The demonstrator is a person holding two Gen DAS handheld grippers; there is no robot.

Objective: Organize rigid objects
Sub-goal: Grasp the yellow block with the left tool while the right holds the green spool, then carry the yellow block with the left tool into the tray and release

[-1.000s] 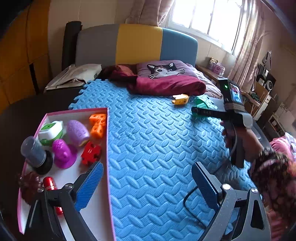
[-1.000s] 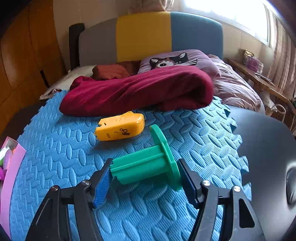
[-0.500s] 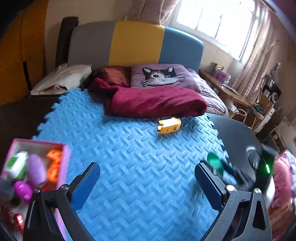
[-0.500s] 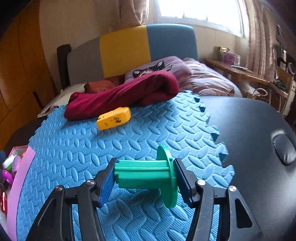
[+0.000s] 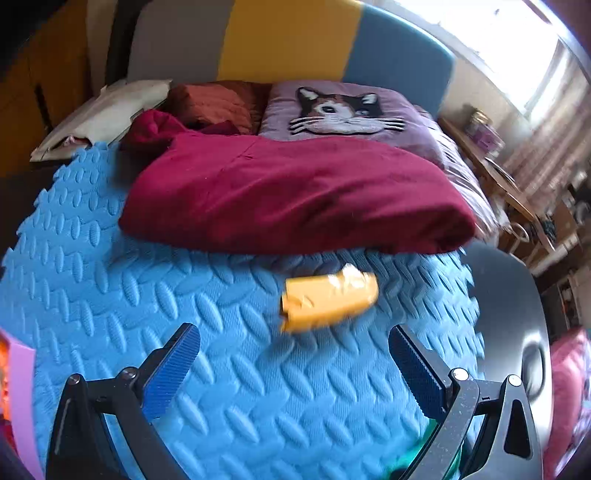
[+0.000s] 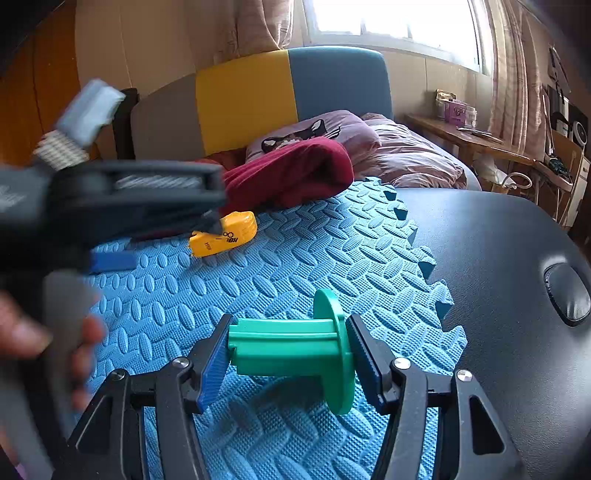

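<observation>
At the left edge of the blue foam mat [image 5: 110, 295] a pink box rim [image 5: 22, 387] shows. The left gripper [image 5: 295, 369] hangs with its 2 jaws spread wide and nothing between them, above the mat just short of the yellow block [image 5: 328, 301], which lies near the red blanket [image 5: 295, 195]. The right gripper [image 6: 288, 354] pinches the green spool [image 6: 295, 350] end to end, lifted clear near the mat's right edge.

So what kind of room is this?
Most likely a bedroom: a bed with a padded headboard, a cat pillow and a red blanket, with a curtained window behind.
</observation>
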